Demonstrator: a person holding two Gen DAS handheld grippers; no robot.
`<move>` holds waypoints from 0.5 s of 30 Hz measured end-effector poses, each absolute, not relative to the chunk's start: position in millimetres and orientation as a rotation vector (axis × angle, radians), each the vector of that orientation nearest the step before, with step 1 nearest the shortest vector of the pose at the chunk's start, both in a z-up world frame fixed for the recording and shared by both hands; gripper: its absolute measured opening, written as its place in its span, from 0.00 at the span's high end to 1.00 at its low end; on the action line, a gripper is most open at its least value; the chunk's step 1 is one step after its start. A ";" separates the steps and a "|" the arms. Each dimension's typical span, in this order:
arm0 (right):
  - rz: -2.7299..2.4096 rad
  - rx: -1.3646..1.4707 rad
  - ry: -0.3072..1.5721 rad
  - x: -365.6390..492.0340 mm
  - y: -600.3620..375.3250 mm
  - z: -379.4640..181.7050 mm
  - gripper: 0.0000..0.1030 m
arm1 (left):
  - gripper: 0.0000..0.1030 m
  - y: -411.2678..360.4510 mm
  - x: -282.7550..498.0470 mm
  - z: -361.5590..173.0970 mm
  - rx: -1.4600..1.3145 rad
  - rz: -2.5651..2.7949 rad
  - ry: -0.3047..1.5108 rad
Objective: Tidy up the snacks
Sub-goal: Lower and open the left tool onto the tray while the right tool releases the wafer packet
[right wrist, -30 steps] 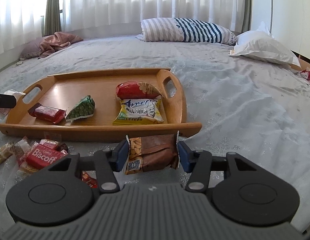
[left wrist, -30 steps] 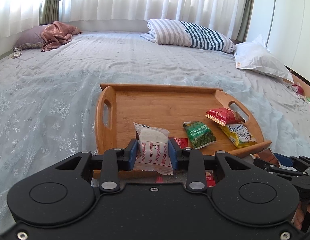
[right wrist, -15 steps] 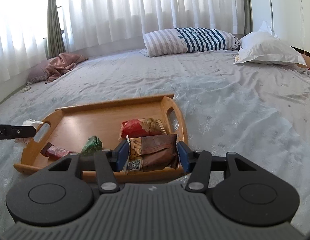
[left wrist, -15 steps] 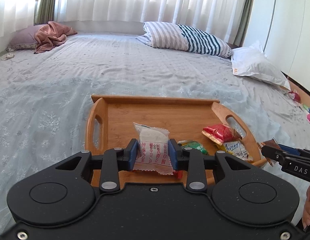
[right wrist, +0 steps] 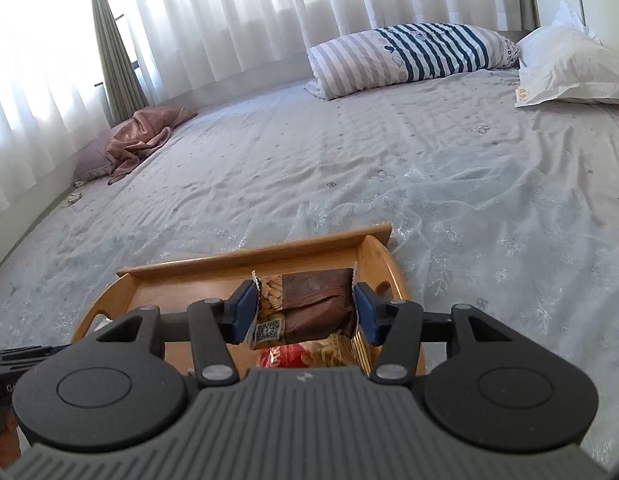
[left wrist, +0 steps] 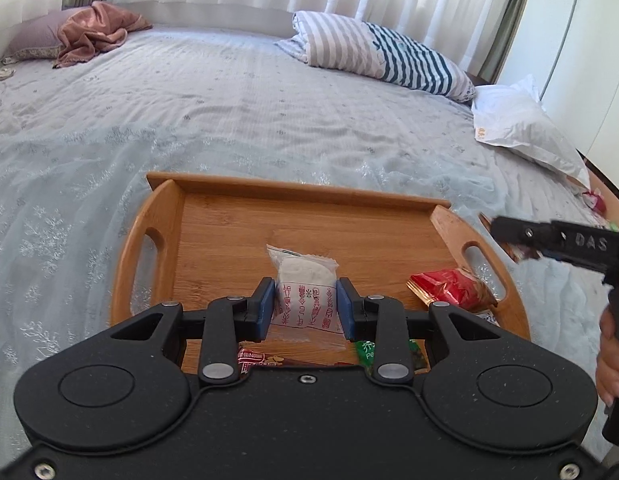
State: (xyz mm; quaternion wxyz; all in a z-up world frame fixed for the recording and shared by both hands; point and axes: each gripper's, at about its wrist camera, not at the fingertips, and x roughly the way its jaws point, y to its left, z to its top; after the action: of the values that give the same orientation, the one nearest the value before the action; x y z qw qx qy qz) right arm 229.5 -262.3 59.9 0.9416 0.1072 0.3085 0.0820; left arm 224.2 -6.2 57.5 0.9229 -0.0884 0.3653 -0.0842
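White snack packet (left wrist: 305, 300) pinched in left claw (left wrist: 305, 314), brown packet (right wrist: 309, 304) in right claw (right wrist: 305, 312)

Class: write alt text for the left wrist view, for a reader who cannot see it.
The left gripper is shut on a white snack packet above a wooden tray on a bed. A red packet lies in the tray; the right gripper enters at right.

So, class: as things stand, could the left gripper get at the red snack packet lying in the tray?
Probably not yet. The left gripper is shut on a white snack packet, so its fingers are full. The red packet lies close, uncovered, at the wooden tray's right end; releasing first would free the way.
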 end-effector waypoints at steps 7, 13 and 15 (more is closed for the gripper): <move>0.158 0.207 0.730 280.0 -249.3 28.8 0.45 | 0.70 -11.5 238.6 35.6 -0.179 -0.152 0.794; 0.142 0.227 0.765 298.8 -244.3 7.3 0.45 | 0.70 -13.7 243.8 26.7 -0.168 -0.150 0.807; 0.141 0.230 0.769 300.5 -243.4 3.5 0.45 | 0.70 -14.5 244.9 24.3 -0.167 -0.153 0.811</move>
State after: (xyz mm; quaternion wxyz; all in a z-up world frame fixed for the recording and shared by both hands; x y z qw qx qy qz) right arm 300.5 -243.4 3.5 0.9181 0.1119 0.3741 0.0685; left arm 244.9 -14.5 24.3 0.9127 -0.0811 0.3937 -0.0742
